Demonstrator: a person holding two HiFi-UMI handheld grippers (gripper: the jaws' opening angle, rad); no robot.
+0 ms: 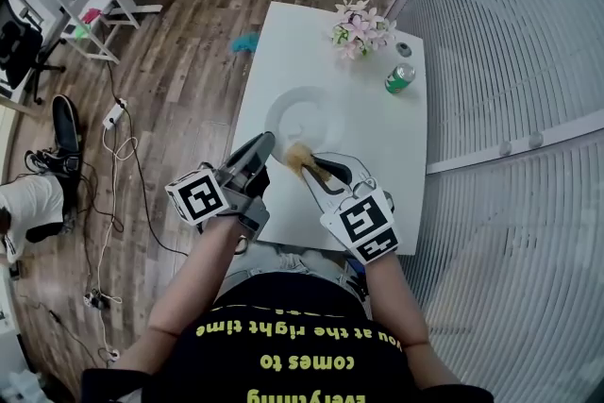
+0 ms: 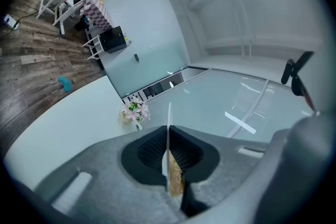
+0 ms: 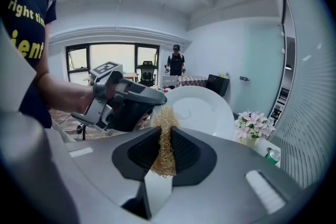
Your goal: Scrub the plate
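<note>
The left gripper (image 1: 265, 145) pinched the white plate (image 1: 311, 113) by its near rim above the worktop (image 1: 396, 142). The right gripper (image 1: 316, 167) had its fingers clamped on a wire scourer (image 1: 299, 156) at that rim. Scrubbing looked in hand; firm rubbing strokes should follow.

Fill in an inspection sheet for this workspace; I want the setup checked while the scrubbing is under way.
Surface: white table.
Job's things: white plate, held at its near rim; golden scrubber at that rim, contact unclear.
Clutter: flowers, green can and a small grey thing at the table's far end.
Grippers: left gripper shut on the plate; right gripper shut on the scrubber.
Cables: white cables and power strip on the floor, left.
Surroundings: wooden floor, slatted wall, white chair.
</note>
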